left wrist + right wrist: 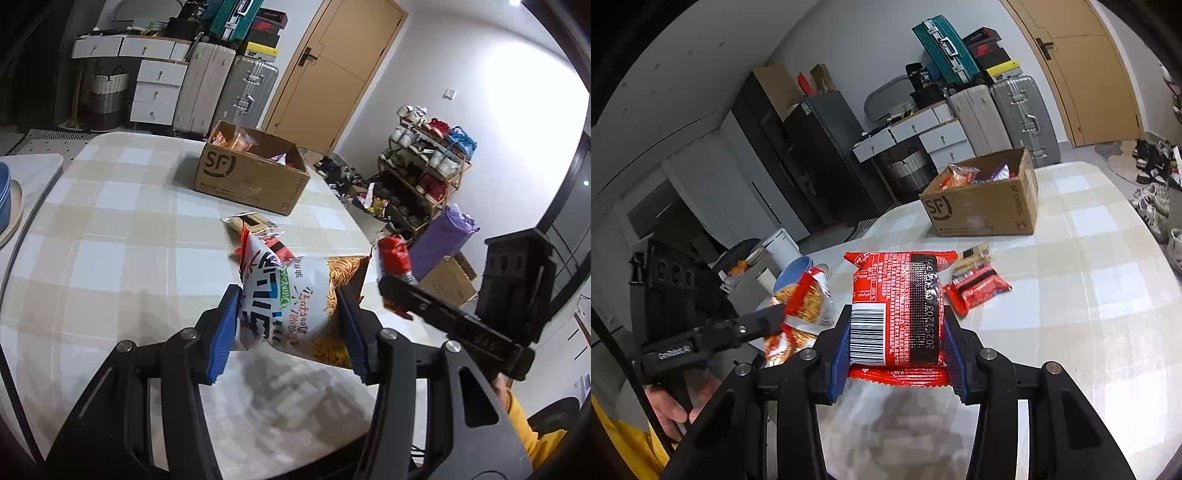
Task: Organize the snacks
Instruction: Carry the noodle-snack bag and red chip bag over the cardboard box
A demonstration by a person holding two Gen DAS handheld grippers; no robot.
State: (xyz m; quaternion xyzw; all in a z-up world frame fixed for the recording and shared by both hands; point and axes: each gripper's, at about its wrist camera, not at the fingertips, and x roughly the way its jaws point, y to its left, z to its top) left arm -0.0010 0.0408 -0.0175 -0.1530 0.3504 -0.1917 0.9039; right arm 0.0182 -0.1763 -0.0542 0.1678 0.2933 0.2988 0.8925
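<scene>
1. A white noodle-snack bag (pixel 295 302) is clamped between the pads of the left tool (pixel 288 325), carried clear of the checked worktop (pixel 110 221).
2. A red packet (pixel 897 314) is gripped by the right tool (pixel 897 350), likely bound for the cardboard box (pixel 982 210).
3. Two small packets (pixel 975 280) are left lying on the worktop, just before the box.

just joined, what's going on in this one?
A person is sorting snacks with a claw in each hand. The left claw is shut on a white noodle-print snack bag; the right claw is shut on a red foil packet. Both are held above the checked tablecloth. The open cardboard box already holds snacks; a few small packets lie on the cloth.
</scene>
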